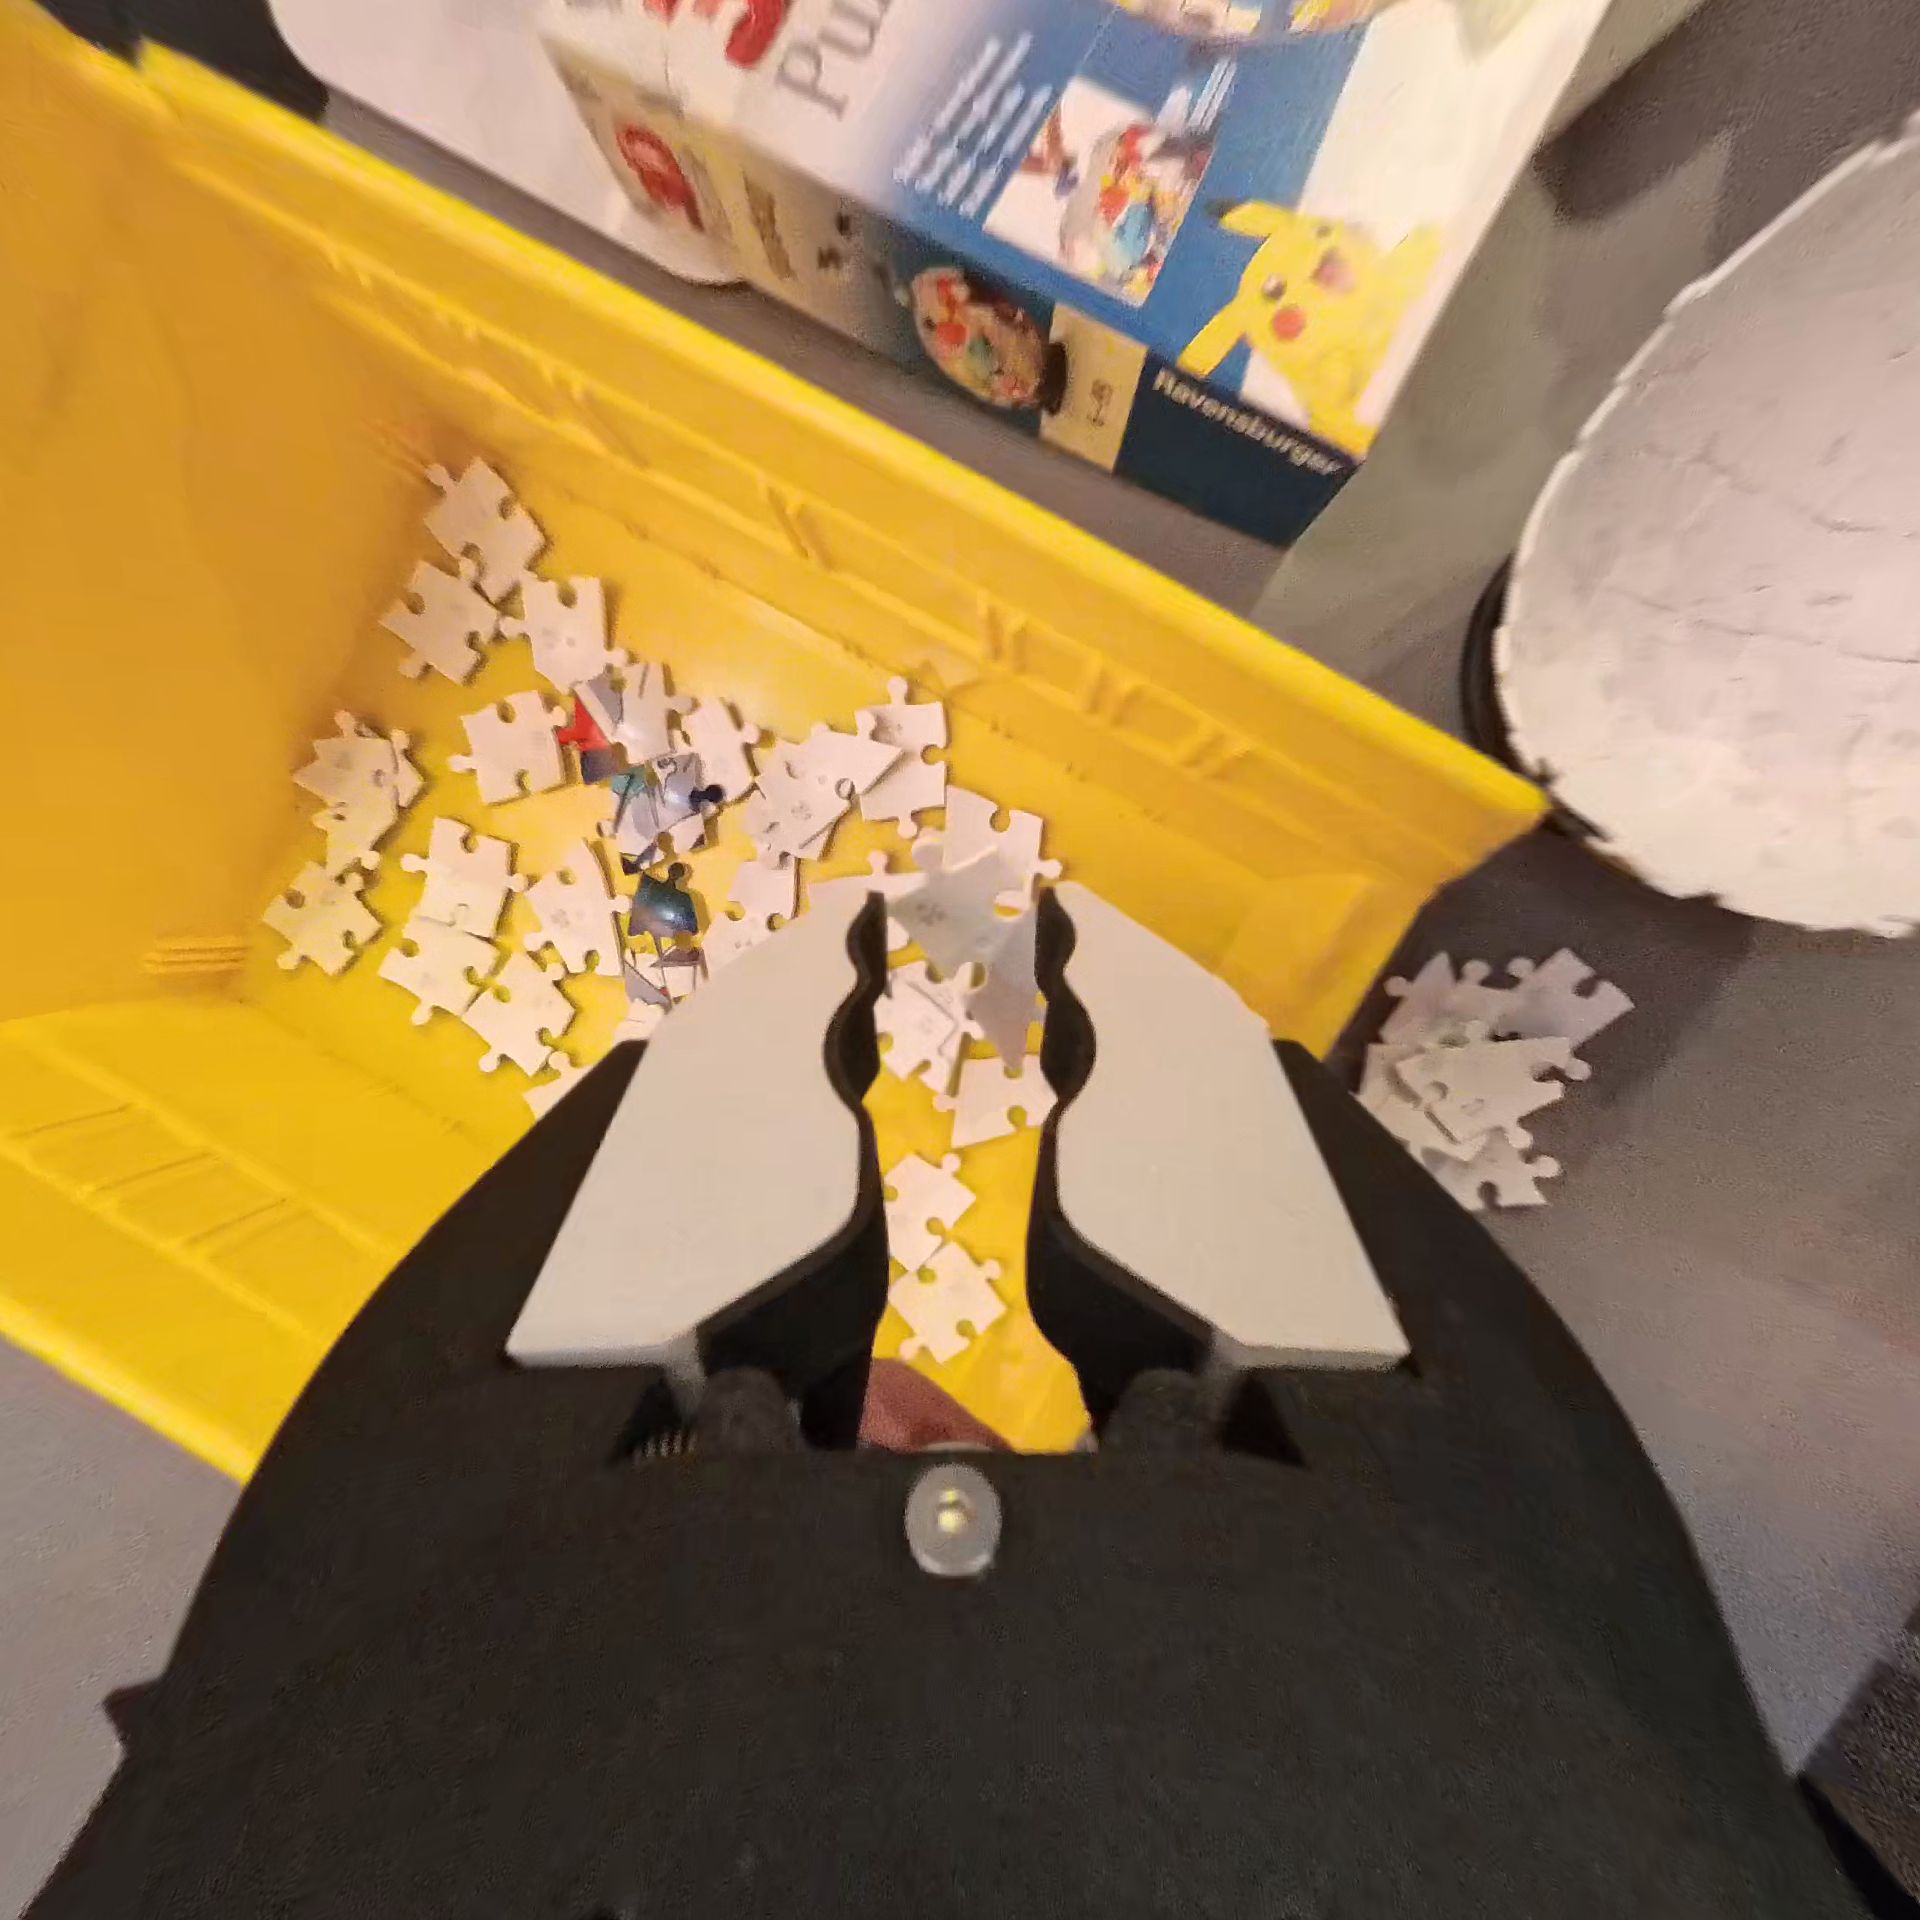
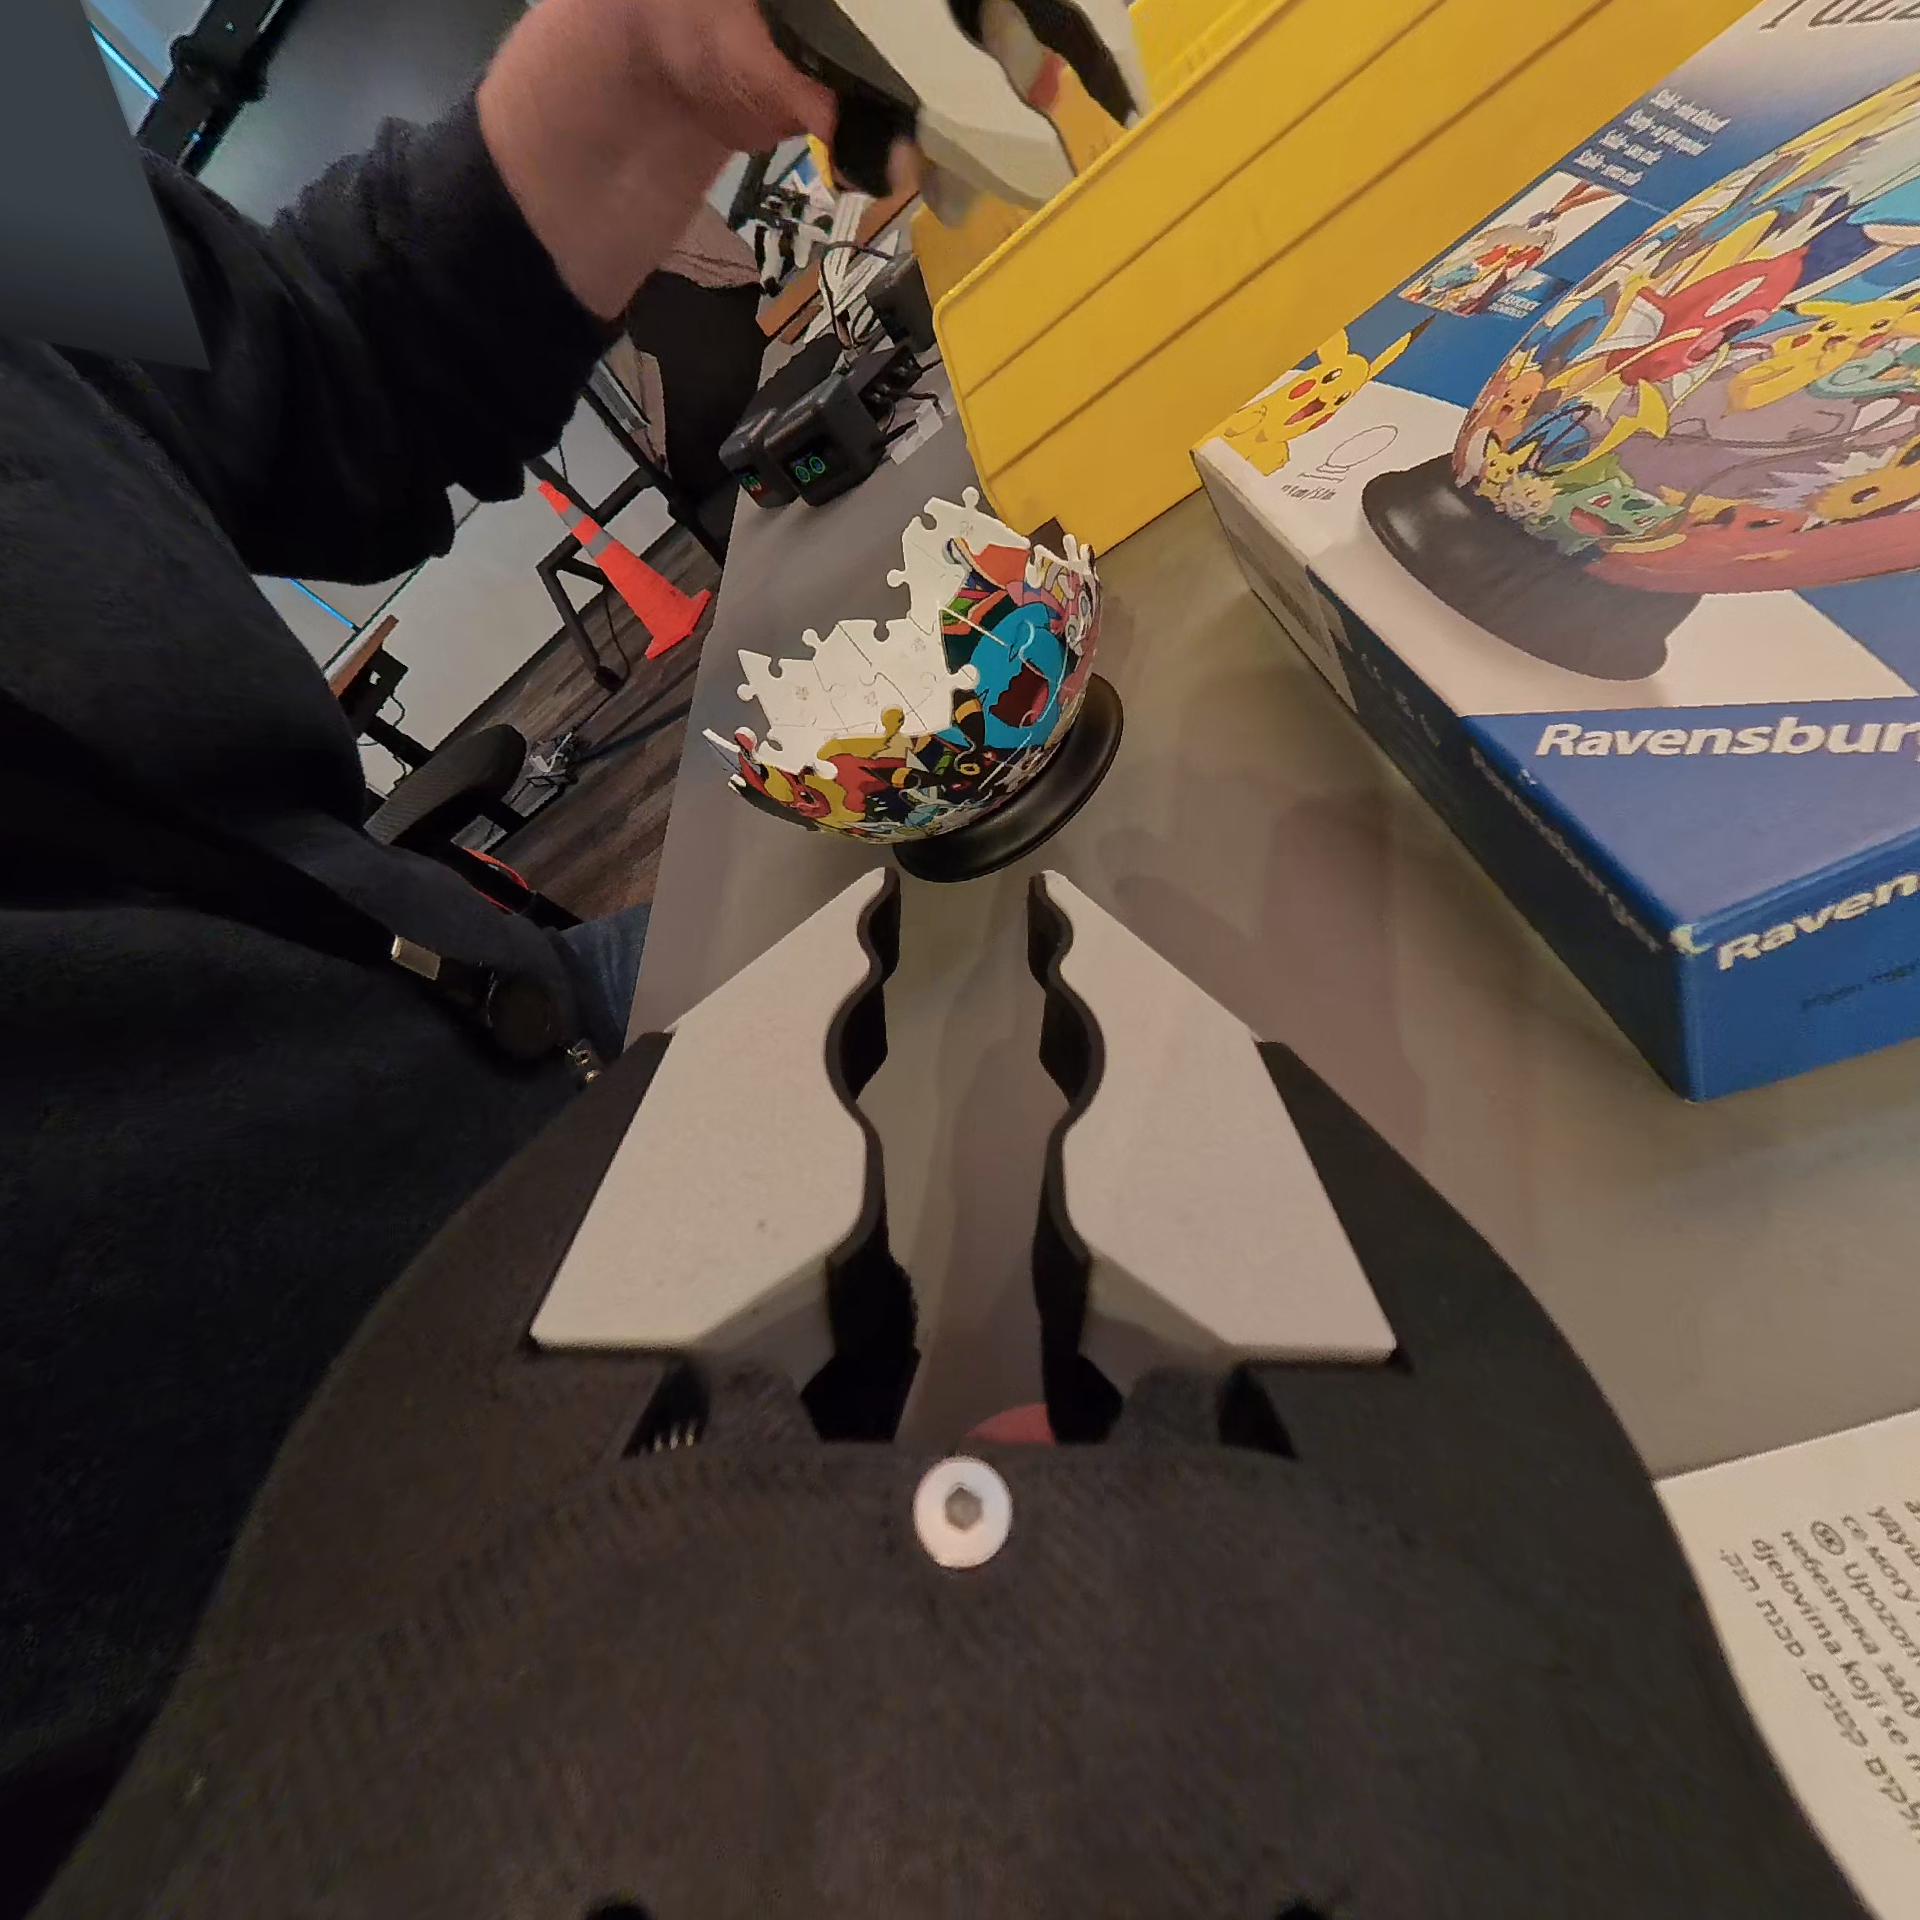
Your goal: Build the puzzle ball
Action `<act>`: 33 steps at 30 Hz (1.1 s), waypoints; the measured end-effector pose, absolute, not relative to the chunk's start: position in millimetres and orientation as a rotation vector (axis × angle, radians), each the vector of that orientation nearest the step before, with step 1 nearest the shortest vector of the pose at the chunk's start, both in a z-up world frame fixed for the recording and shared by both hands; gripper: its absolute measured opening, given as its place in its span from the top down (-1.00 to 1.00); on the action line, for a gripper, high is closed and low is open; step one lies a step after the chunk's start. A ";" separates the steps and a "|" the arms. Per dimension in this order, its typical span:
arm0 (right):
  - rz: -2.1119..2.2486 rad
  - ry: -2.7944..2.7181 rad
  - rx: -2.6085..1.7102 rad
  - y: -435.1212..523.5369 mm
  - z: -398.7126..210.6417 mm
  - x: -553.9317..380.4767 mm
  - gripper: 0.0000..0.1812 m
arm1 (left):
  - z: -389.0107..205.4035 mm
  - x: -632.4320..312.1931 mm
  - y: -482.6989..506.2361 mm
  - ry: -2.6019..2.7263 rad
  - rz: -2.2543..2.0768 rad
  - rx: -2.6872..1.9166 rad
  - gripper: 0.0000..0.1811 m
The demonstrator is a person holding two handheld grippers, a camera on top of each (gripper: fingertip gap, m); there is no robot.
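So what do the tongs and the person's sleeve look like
Both tongs, left and right, look alike: a wide black textured body, two pale grey wedge-shaped fingers lined with wavy black inner pads, and a silver bolt at the centre. The person's sleeve is dark, of fleecy fabric.

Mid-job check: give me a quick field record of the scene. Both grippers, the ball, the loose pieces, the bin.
left gripper: over bin, holding one white-backed puzzle piece
right gripper: open, empty, aimed at ball
half-built colourful puzzle ball: open shell on black round stand
yellow plastic bin: loose pieces inside, mostly white side up
small pile of pieces: on grey table, outside bin
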State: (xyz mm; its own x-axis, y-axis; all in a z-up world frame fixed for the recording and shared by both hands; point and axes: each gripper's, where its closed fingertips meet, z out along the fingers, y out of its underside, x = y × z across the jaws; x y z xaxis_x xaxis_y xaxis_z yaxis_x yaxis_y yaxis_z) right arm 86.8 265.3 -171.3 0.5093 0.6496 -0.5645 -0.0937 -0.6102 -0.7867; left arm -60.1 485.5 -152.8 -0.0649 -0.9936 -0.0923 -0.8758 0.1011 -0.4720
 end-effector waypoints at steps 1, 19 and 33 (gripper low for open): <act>1.165 -0.455 -1.945 265.4 -171.3 86.8 0.74 | -141.3 -61.4 479.0 1.993 -0.440 -1.809 0.70; 1.141 -0.450 -1.980 267.3 -176.2 86.4 0.75 | -197.0 -105.4 363.8 2.187 -0.428 -1.758 0.50; 1.144 -0.448 -1.974 267.1 -175.3 86.7 0.75 | -162.4 -78.0 488.0 2.075 -0.324 -1.779 0.58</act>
State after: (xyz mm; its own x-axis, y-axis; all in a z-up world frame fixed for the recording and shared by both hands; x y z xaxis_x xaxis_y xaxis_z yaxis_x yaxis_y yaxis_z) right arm 86.7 267.1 -175.3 0.5297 0.6342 -0.5631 -0.0832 -0.6219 -0.7787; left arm -78.0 488.0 -162.4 -0.1209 -0.9829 -0.1391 -0.8936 0.1688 -0.4159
